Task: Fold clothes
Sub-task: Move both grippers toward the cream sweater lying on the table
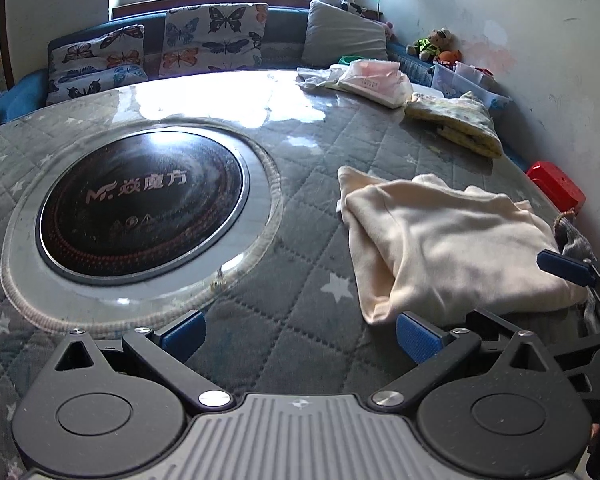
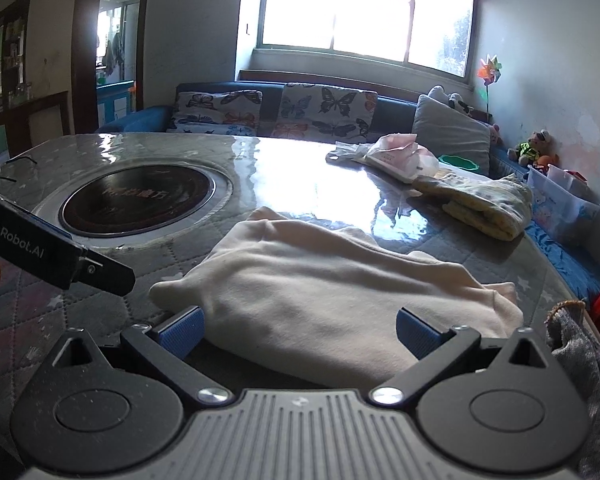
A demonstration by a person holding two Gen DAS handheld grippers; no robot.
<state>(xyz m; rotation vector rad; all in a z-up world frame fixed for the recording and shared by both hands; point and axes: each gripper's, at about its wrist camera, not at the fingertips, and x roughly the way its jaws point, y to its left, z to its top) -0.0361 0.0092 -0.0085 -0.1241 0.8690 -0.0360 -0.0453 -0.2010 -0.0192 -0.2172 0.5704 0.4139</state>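
A cream garment (image 1: 452,240) lies folded over on the quilted grey table, right of centre in the left wrist view. It fills the middle of the right wrist view (image 2: 332,288). My left gripper (image 1: 300,336) is open and empty over the table, just left of the garment's near corner. My right gripper (image 2: 300,332) is open and empty, its jaws standing either side of the garment's near edge. It also shows at the right edge of the left wrist view (image 1: 580,276). A grey knit garment (image 2: 588,376) hangs at the table's right edge.
A round black hob (image 1: 140,204) is set into the table (image 1: 260,360) on the left. Folded clothes, a yellow patterned one (image 1: 460,124) and a pink-white one (image 1: 376,78), lie at the far right. A sofa with butterfly cushions (image 1: 216,36) stands behind. A red stool (image 1: 556,188) is by the wall.
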